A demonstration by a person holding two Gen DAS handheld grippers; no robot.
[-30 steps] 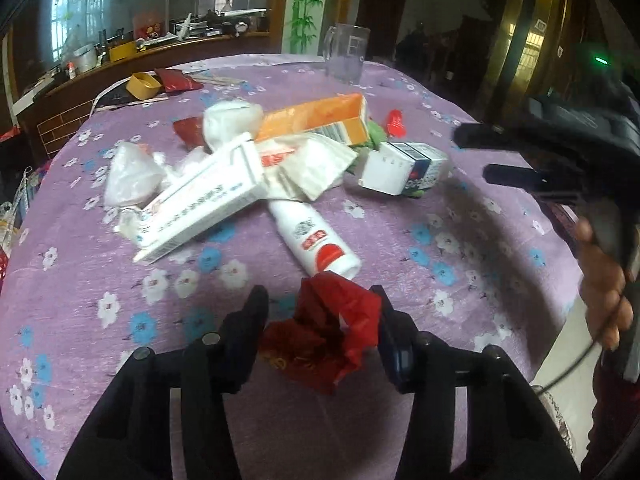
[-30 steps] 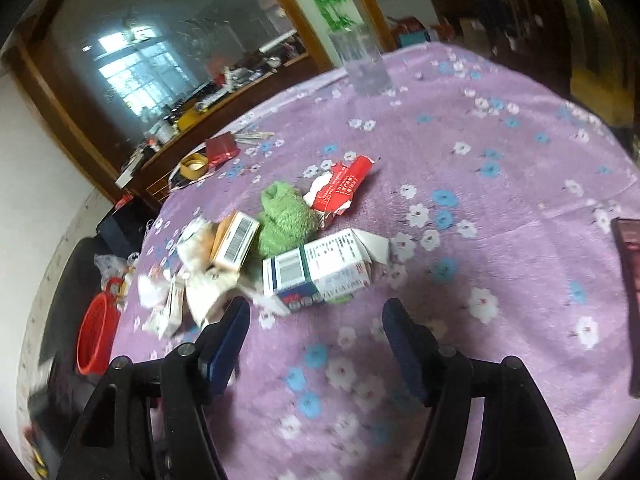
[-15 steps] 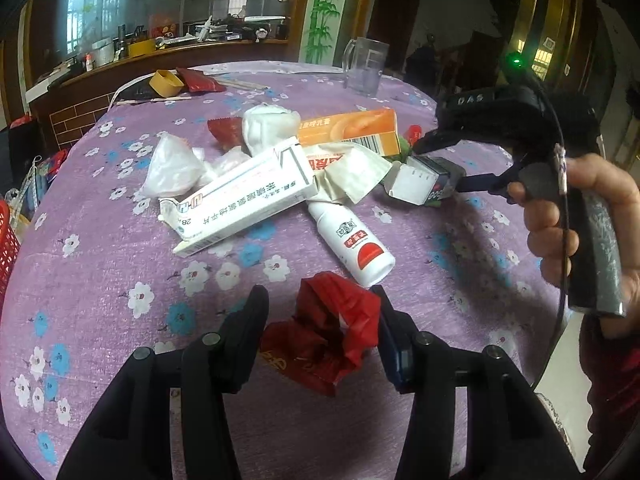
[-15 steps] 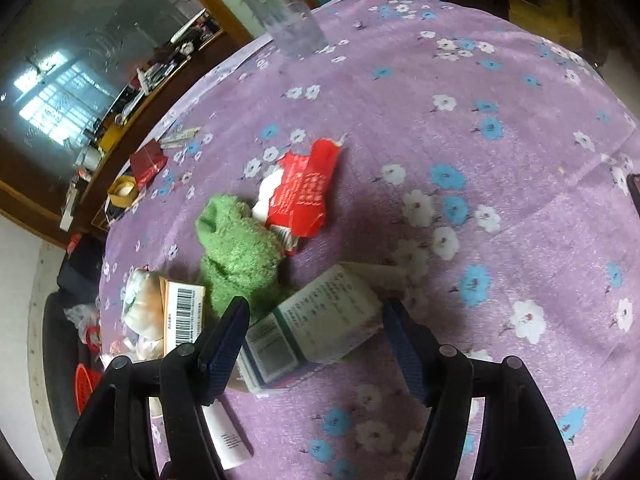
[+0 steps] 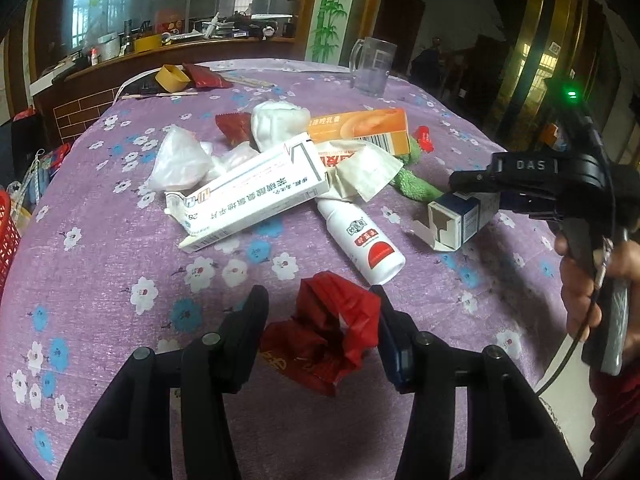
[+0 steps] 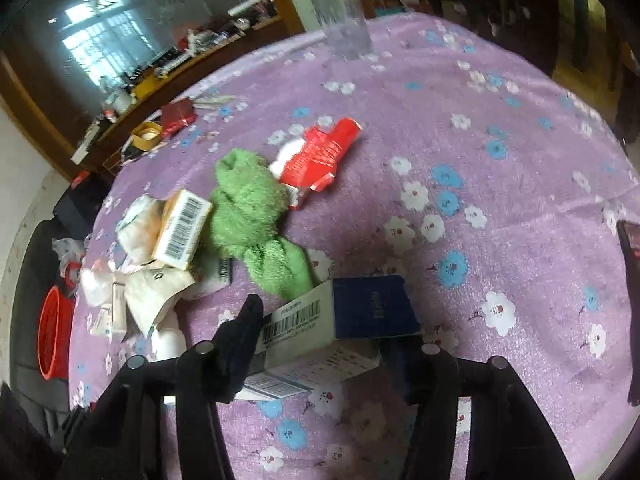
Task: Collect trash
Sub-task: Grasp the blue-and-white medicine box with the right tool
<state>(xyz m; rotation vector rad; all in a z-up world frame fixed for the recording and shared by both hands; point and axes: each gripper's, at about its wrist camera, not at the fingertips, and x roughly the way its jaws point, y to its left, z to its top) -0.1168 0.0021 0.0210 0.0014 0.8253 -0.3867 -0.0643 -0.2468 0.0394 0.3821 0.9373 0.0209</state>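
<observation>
Purple flowered tablecloth (image 5: 100,280); jaws just closed onto box (image 6: 340,320), left clamps red wrapper (image 5: 324,340).

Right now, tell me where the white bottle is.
In the left wrist view the white bottle lies mid-table, its cap under the long white box, just beyond the red wrapper in the left gripper.

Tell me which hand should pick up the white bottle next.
Neither is free: the left tongs hold the red wrapper, the right tongs have just been closing on the blue box. The bottle lies nearest the left.
</observation>
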